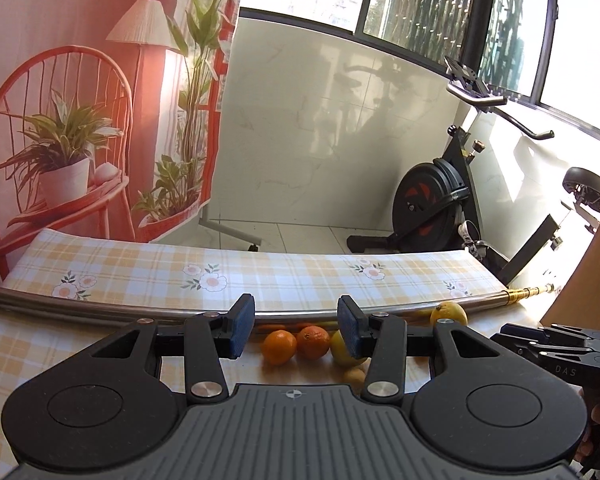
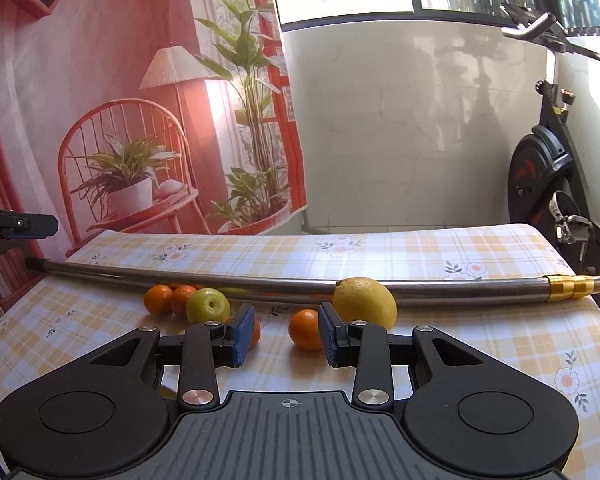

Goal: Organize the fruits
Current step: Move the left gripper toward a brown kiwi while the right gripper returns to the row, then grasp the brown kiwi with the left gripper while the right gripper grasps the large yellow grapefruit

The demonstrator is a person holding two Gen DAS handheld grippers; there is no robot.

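Observation:
Fruit lies on the checked tablecloth point(image 2: 480, 344) in front of a steel pole point(image 2: 260, 280). In the right wrist view a yellow lemon point(image 2: 364, 302) rests against the pole, a small orange point(image 2: 305, 329) sits just left of the right fingertip, a green apple point(image 2: 207, 306) and two oranges point(image 2: 159, 299) lie further left, and another orange is partly hidden behind the left finger. My right gripper point(image 2: 286, 334) is open, nothing between its fingers. In the left wrist view two oranges point(image 1: 279, 347), a yellow-green fruit point(image 1: 342, 350) and the lemon point(image 1: 449, 314) show beyond my open left gripper point(image 1: 296, 330).
The pole point(image 1: 100, 308) spans the whole table and ends in a gold fitting point(image 2: 572, 285) at the right. A printed backdrop point(image 1: 80, 120) hangs behind the table at the left. An exercise bike point(image 1: 440, 204) stands on the floor beyond. The right gripper point(image 1: 560, 344) shows at the left wrist view's right edge.

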